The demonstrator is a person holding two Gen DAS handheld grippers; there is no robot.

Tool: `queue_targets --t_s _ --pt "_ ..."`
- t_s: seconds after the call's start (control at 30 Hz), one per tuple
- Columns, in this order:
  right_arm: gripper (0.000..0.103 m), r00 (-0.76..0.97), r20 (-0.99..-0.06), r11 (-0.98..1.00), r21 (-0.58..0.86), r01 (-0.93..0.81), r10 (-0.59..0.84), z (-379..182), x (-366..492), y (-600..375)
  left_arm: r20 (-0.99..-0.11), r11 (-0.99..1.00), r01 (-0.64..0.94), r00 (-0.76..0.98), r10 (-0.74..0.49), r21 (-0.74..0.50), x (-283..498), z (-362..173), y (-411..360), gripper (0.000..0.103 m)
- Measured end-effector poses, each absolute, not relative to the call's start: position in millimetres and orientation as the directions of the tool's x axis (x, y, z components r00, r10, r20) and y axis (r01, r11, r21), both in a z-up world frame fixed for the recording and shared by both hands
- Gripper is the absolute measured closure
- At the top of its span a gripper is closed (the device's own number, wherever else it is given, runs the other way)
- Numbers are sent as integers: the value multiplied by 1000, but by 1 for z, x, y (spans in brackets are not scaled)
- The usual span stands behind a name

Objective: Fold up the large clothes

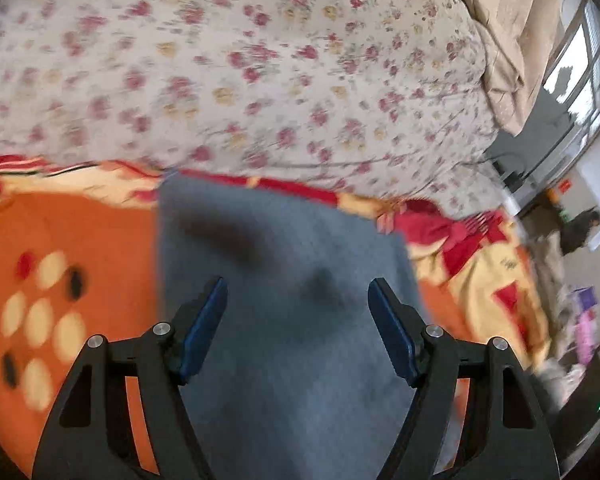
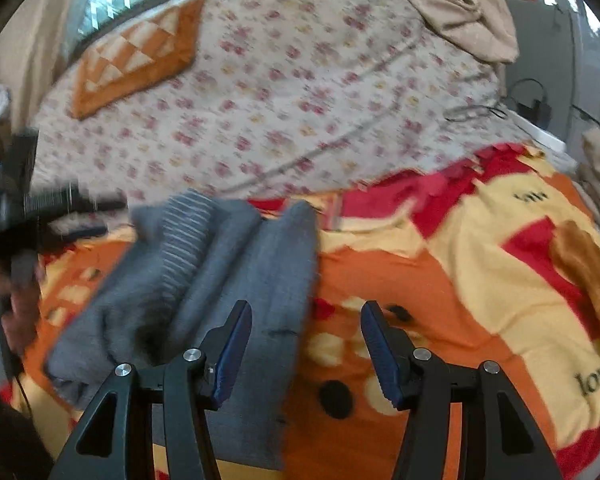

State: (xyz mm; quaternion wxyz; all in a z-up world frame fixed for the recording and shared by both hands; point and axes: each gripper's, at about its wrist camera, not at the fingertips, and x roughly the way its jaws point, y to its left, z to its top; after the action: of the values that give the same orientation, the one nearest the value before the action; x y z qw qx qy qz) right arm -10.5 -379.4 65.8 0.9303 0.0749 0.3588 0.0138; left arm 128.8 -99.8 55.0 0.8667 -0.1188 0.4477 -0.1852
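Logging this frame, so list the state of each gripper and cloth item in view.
Left gripper: open, empty, over the sweater.
Right gripper: open, empty, over the sweater's edge.
Sweater: partly folded, rumpled, on the blanket.
Blanket: spread flat.
Sheet: spread over the bed.
Cushion: lying on the sheet.

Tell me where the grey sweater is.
The grey sweater lies on the orange blanket, left of centre in the right wrist view, just ahead of the open right gripper.
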Motion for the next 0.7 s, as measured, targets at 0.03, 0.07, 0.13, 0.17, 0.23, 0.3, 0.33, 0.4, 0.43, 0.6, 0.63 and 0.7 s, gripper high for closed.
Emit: queue_targets --t_s 0.03,0.07,0.13,0.17,0.23,0.3,0.33,0.4,0.43,0.6,0.63,0.7 --pt "48 752 -649 984 178 3 115 68 -12 -376 -743 915 209 534 -403 -346 113 53 -95 30" --pt "48 760 -623 970 239 -37 183 71 -12 -373 -752 920 200 531 -390 -336 102 50 -93 30" --pt "48 752 -592 935 344 -91 291 72 -10 -370 -766 921 191 512 -390 -341 78 42 -87 30" --pt "47 743 -576 912 396 -111 341 71 -6 -369 -777 922 194 497 -387 -336 69 37 -87 30" --pt "39 725 -547 867 477 -143 419 70 11 -366 -808 935 200 470 -355 -294 50 23 -92 30" --pt "34 668 -538 806 569 -161 514 62 38 -362 -813 936 208 464 -351 -286 41 14 -94 29" --pt "34 631 -553 785 601 -150 543 56 51 -360 -817 937 210 460 -348 -281 37 9 -94 28" --pt "34 583 -608 782 618 -77 538 40 75 -357 -819 930 203 442 -367 -307 36 3 -93 25" --pt "34 567 -611 772 632 -71 552 32 84 -356 -820 924 201 428 -380 -324 37 0 -92 25" --pt "38 465 -616 730 675 -103 635 1 105 -338 -816 899 171 377 -437 -403 43 -11 -87 23" --pt "40 467 -596 719 681 -137 654 5 106 -335 -816 896 165 372 -443 -412 45 -12 -87 23" --pt "41 468 -575 715 669 -202 671 10 109 -325 -815 897 165 374 -442 -410 45 -10 -88 23"
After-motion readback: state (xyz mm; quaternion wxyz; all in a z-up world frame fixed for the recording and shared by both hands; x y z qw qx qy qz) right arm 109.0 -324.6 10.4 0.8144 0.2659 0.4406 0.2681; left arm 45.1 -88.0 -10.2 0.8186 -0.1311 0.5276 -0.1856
